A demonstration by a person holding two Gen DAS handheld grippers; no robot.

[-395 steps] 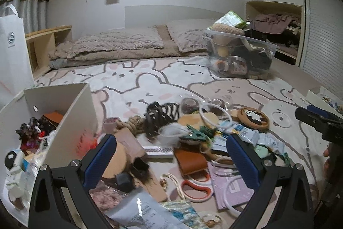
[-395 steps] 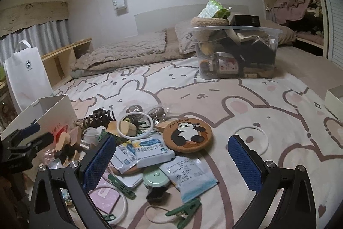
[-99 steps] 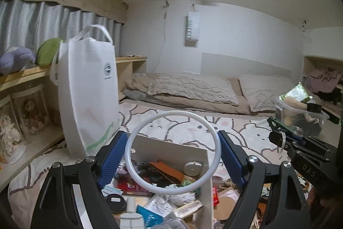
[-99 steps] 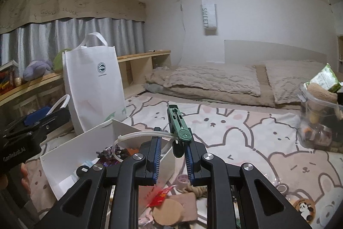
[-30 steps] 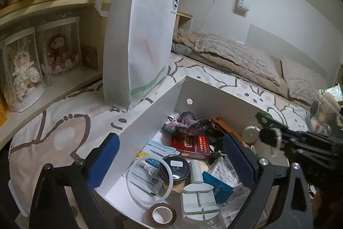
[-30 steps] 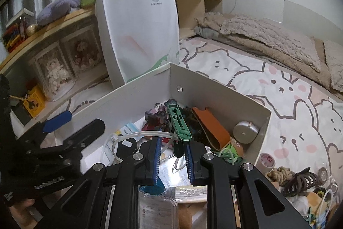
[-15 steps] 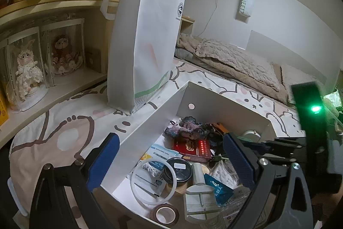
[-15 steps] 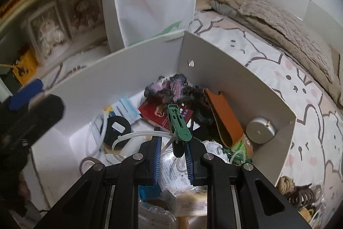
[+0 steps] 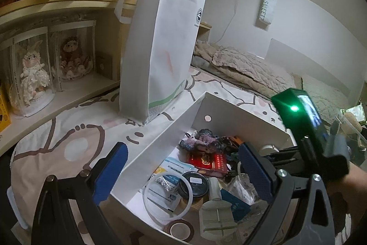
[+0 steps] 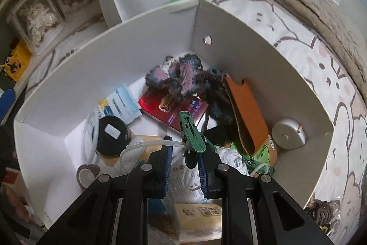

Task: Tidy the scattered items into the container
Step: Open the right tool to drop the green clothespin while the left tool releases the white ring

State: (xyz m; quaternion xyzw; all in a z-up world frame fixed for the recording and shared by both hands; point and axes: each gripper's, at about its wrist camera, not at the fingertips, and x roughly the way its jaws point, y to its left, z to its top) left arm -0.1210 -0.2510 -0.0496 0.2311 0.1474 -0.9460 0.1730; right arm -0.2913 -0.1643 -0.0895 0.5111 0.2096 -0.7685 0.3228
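Note:
The white cardboard box (image 10: 247, 43) lies open on the bed, holding a knitted purple bundle (image 10: 181, 77), a red packet (image 10: 169, 111), a brown leather case (image 10: 247, 111), a black round tin (image 10: 112, 132) and more. My right gripper (image 10: 184, 160) points down into the box, shut on a green clothes peg (image 10: 190, 132) with a clear loop (image 10: 146, 146) hanging from it. My left gripper (image 9: 181, 171) is open and empty at the box's near left corner. In the left wrist view a white ring (image 9: 167, 196) lies in the box (image 9: 158, 144), and the right gripper's body (image 9: 305, 130) shows over it.
A tall white tote bag (image 9: 162, 43) stands just behind the box. A wooden shelf (image 9: 55, 75) with boxed dolls runs along the left. Hair ties (image 10: 325, 212) lie on the cartoon-print bed sheet (image 10: 307, 47) right of the box. Pillows (image 9: 250, 66) lie at the back.
My right gripper has tipped downward and sunk over the box with the green peg still held. The left gripper has stayed almost still.

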